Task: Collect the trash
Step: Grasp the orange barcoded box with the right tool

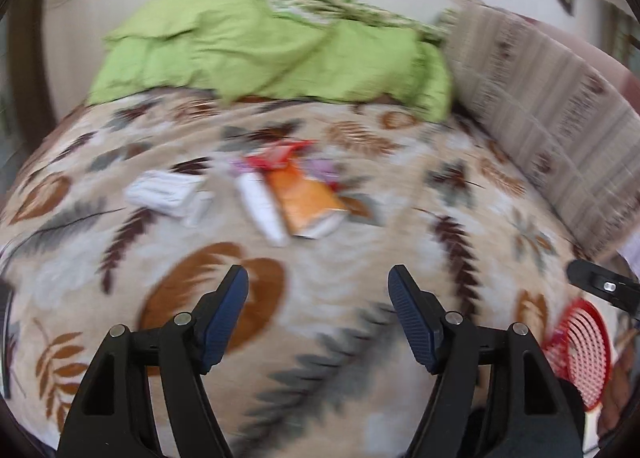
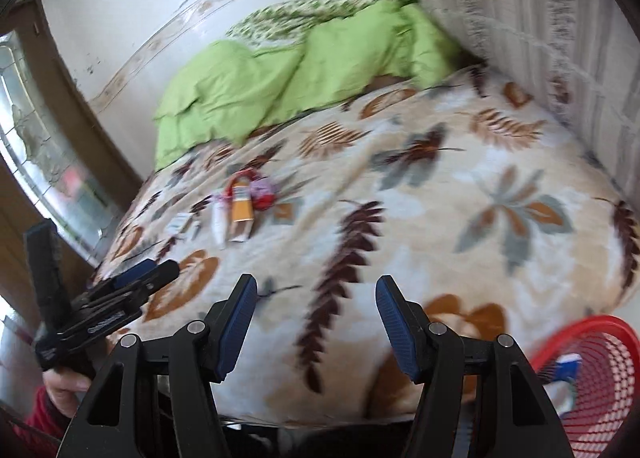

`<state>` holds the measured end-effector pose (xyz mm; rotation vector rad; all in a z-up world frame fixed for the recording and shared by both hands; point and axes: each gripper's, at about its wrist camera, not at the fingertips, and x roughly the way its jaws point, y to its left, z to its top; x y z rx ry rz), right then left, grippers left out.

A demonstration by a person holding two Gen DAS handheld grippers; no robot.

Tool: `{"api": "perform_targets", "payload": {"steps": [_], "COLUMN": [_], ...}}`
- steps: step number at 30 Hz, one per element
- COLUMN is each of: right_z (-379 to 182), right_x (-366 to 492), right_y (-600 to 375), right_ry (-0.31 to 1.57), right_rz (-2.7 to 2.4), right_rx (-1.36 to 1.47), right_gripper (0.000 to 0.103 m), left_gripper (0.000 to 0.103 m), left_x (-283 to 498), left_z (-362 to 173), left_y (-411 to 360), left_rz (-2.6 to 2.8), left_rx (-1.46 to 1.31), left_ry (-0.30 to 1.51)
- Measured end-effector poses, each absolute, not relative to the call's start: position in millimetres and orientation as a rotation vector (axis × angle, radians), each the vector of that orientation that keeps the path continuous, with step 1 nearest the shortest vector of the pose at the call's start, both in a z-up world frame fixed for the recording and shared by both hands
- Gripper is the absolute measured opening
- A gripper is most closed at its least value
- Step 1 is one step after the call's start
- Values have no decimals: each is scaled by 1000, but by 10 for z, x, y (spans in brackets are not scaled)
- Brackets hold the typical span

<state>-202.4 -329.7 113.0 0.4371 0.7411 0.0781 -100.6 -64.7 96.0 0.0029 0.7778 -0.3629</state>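
Observation:
Trash lies on the leaf-patterned bedspread (image 1: 320, 290): an orange packet (image 1: 306, 199), a white tube (image 1: 262, 205), a red wrapper (image 1: 276, 155), a purple wrapper (image 1: 326, 169) and crumpled white paper (image 1: 162, 191). The same pile shows in the right wrist view, with the orange packet (image 2: 242, 207) and white tube (image 2: 219, 223). My left gripper (image 1: 318, 286) is open and empty, short of the pile. My right gripper (image 2: 316, 296) is open and empty, over the bed's near edge. A red mesh basket (image 2: 600, 374) holding a few items stands at the lower right.
Green pillows (image 1: 264, 53) lie at the bed's head by the white wall. A striped folded blanket (image 1: 552, 125) rises along the right side. The red basket (image 1: 582, 350) shows at the left view's right edge. A window (image 2: 48, 161) is at the left.

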Motion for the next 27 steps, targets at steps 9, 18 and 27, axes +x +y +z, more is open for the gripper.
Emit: {"api": "perform_targets", "payload": {"steps": [9,18,27], "right_z": [804,490,268], "right_x": [-970,100,253], "right_y": [-2654,-2377,-2132], "right_ry": [891,947,925], "right_rz": [190,160,225], "right_rx": [449,444,424], "right_gripper": [65,65,24], "left_gripper": [71,71,71], "left_x": [-488,-381,-322], "left_z": [502,431,426], "left_y": [179,204,154], "left_rz": [-171,-196,-205], "left_rx": [-215,-228,-215], "left_ry": [875,890,884]}}
